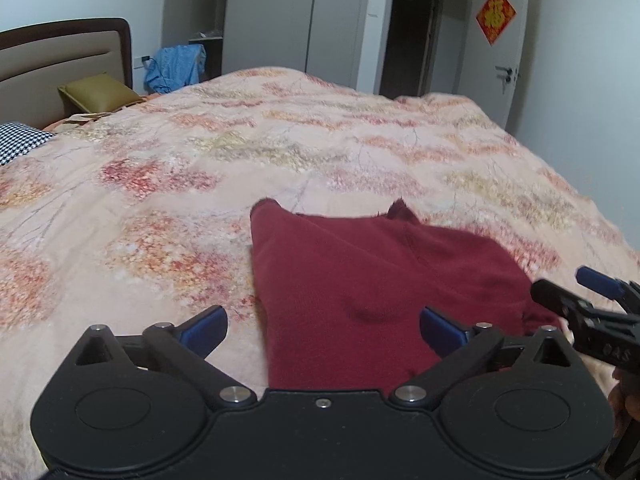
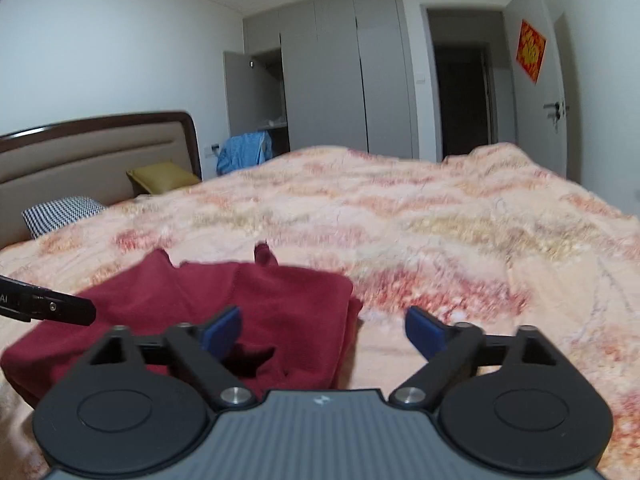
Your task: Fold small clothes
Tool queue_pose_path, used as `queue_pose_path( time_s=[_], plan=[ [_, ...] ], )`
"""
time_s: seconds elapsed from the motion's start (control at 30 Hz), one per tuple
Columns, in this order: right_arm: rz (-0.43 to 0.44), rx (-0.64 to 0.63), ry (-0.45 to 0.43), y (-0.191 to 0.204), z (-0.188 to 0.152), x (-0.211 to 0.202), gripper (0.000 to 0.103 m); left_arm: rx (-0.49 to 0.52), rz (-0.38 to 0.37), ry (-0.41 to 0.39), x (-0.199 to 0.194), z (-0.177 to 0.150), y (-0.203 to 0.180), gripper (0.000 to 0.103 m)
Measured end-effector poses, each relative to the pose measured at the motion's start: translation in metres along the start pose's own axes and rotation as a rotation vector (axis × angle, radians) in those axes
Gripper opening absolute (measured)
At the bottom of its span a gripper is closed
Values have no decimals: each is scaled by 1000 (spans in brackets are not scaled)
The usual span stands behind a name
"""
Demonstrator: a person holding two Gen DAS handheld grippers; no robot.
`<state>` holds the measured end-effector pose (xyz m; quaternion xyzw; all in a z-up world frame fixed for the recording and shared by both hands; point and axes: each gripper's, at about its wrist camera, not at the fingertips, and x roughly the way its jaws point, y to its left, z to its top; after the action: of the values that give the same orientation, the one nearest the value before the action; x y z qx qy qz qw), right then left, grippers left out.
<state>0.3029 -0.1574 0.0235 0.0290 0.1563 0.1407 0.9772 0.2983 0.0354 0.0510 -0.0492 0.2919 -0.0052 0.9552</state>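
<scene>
A dark red garment (image 1: 360, 280) lies folded on the floral bedspread (image 1: 240, 152), close in front of both grippers. My left gripper (image 1: 322, 330) is open and empty, its blue pads either side of the garment's near part. My right gripper (image 2: 322, 330) is open and empty over the garment's right edge (image 2: 280, 304); its left pad is above the cloth, its right pad above the bedspread (image 2: 440, 220). The right gripper also shows at the right edge of the left wrist view (image 1: 592, 300). The left gripper's black finger shows at the left of the right wrist view (image 2: 52, 306).
The headboard (image 1: 60, 56) stands at the back left with an olive pillow (image 1: 98, 92) and a checked pillow (image 1: 20, 140). Blue clothing (image 1: 176, 66) hangs by an open wardrobe (image 1: 208, 12). A doorway (image 1: 412, 36) and white door (image 1: 500, 52) lie beyond the bed.
</scene>
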Motion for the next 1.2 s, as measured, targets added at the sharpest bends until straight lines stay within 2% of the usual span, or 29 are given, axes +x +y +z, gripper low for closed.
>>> queue_pose_path(
  time_s=[0.03,0.1,0.4,0.6,0.8,1.0,1.2],
  plan=[
    [-2,-11,-11,1,2,-6,101,-8,-1,-6,-5,1,0,102],
    [-4,-32,-45,4,7,-18,102,-23,-6,-22,-16,3,-1,102],
    [1,-52,-190,14,37,-80,103,-35,2,-128,-79,5,-8,102],
    [5,-59,-270,20,44,-125,103,-44,17,-174,-121,-12,-10,102],
    [21,-41,-306,28,33,-167,103,-34,43,-205,-160,-36,-11,102],
    [11,-15,-305,37,10,-204,103,-13,53,-252,-195,-64,-15,102],
    [18,-15,-288,51,-22,-242,103,8,27,-214,-216,-108,-21,102]
  ],
)
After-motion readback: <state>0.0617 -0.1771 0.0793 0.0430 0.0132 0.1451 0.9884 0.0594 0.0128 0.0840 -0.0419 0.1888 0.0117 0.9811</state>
